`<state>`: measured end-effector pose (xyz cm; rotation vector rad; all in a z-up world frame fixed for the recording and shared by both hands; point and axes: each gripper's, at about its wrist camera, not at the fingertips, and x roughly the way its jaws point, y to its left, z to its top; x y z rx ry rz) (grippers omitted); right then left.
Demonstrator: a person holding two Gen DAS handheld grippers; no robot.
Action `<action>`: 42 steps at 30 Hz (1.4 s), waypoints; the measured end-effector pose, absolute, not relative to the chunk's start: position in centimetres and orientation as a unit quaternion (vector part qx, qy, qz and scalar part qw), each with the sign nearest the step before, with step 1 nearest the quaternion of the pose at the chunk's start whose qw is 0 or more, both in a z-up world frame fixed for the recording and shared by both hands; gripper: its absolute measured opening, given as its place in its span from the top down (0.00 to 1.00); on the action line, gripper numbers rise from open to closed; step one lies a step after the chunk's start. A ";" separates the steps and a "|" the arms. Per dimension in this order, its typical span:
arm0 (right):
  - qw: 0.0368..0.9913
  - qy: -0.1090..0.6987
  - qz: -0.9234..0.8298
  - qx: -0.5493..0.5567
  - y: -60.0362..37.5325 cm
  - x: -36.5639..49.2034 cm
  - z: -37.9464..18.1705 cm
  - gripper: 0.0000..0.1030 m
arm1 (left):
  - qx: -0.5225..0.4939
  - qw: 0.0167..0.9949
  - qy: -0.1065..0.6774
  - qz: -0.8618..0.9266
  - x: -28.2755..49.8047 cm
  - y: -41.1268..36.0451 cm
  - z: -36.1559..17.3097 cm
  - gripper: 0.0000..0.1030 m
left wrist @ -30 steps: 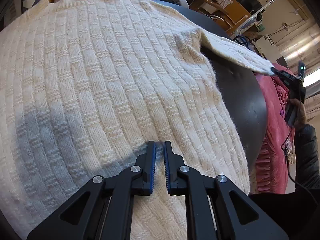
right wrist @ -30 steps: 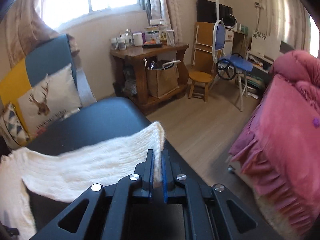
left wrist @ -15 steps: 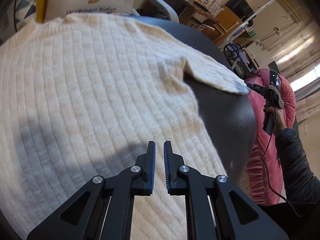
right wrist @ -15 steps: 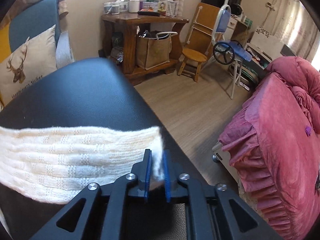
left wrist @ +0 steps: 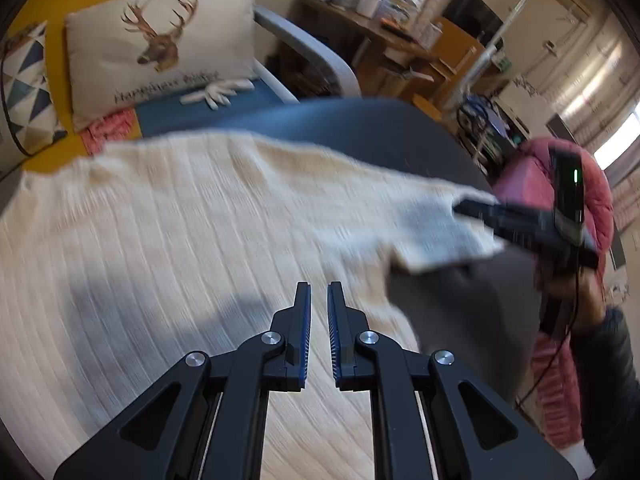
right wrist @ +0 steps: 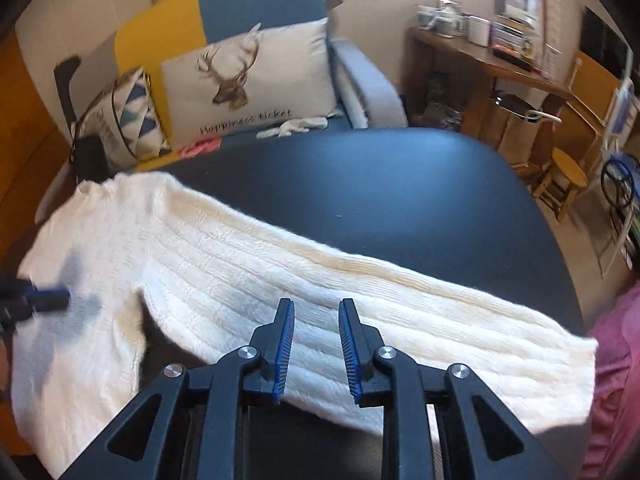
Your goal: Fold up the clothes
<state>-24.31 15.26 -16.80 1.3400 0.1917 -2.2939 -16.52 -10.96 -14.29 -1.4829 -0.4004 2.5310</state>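
1. My dark counter (right wrist: 400,200) stands by a sofa (right wrist: 256,8) with a deer pillow (right wrist: 248,80).
2. The white sweater (right wrist: 200,256) lies flat there.
3. My right tool (right wrist: 316,344) hangs open over its sleeve (right wrist: 460,320); my left tool (left wrist: 319,332), narrowly open, holds nothing.

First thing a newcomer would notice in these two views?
The cream knit sweater dominates, spread over the dark round table, with one sleeve stretched out towards the table's right edge. The right hand-held gripper hangs open just above that sleeve, while the left hand-held gripper hovers over the sweater's body, fingers nearly together and holding nothing. Behind the table, the deer-print cushion on the blue and yellow sofa catches the eye.
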 end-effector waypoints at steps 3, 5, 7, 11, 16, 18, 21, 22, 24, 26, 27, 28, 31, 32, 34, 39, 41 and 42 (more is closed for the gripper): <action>0.212 0.106 -0.835 0.497 14.2 -24.8 -18.2 0.77 | -0.498 0.076 -0.152 0.850 -20.4 -13.8 -14.4 0.91; 0.195 0.119 -0.835 0.501 14.2 -25.3 -18.8 0.77 | -0.508 0.073 -0.160 0.843 -22.6 -15.0 -15.4 0.91; 0.186 0.125 -0.836 0.501 14.1 -26.1 -19.1 0.78 | -0.522 0.070 -0.150 0.837 -24.4 -14.9 -16.9 0.91; 0.168 0.135 -0.839 0.501 14.1 -27.7 -19.8 0.78 | -0.547 0.058 -0.119 0.826 -27.5 -14.1 -19.9 0.91; 0.141 0.144 -0.863 0.464 13.0 -29.7 -20.4 0.80 | -0.536 0.047 -0.123 0.834 -28.3 -14.1 -20.5 0.91; 0.134 0.136 -0.873 0.449 12.8 -30.1 -20.5 0.80 | -0.535 0.043 -0.121 0.835 -28.0 -14.1 -20.2 0.91; 0.132 0.126 -0.876 0.447 12.7 -30.1 -20.2 0.79 | -0.520 0.041 -0.129 0.843 -26.1 -14.7 -19.2 0.91; 0.135 0.122 -0.874 0.450 12.8 -30.1 -19.9 0.79 | -0.514 0.040 -0.133 0.846 -25.3 -14.9 -18.9 0.91; 0.146 0.112 -0.876 0.447 12.7 -29.3 -18.9 0.79 | -0.512 0.067 -0.136 0.846 -23.2 -14.0 -18.4 0.91; 0.199 0.093 -0.870 0.441 11.8 -27.9 -17.7 0.77 | -0.512 0.105 -0.139 0.841 -20.9 -12.5 -18.1 0.91; 0.234 0.093 -0.861 0.442 10.8 -27.1 -17.3 0.77 | -0.512 0.125 -0.140 0.838 -19.7 -11.8 -18.0 0.91; 0.268 0.092 -0.850 0.443 9.9 -26.3 -16.9 0.77 | -0.512 0.144 -0.141 0.835 -18.5 -11.1 -17.8 0.91; 0.314 0.122 -0.823 0.457 6.9 -25.0 -17.3 0.77 | -0.525 0.191 -0.143 0.817 -15.6 -8.8 -18.3 0.91; 0.313 0.138 -0.817 0.465 6.0 -24.9 -17.9 0.77 | -0.534 0.203 -0.144 0.808 -14.9 -7.9 -18.8 0.91; 0.288 0.174 -0.813 0.475 5.1 -25.4 -19.3 0.80 | -0.557 0.213 -0.131 0.792 -13.9 -6.1 -20.3 0.91; 0.258 0.177 -0.828 0.466 5.1 -26.9 -19.6 0.80 | -0.547 0.210 -0.136 0.799 -12.8 -5.3 -21.1 0.91; 0.248 0.171 -0.828 0.474 5.0 -27.1 -19.3 0.80 | -0.548 0.213 -0.177 0.789 -12.9 -6.3 -20.9 0.91; 0.247 0.165 -0.828 0.477 5.0 -26.7 -18.9 0.80 | -0.540 0.212 -0.193 0.791 -12.6 -7.0 -20.6 0.91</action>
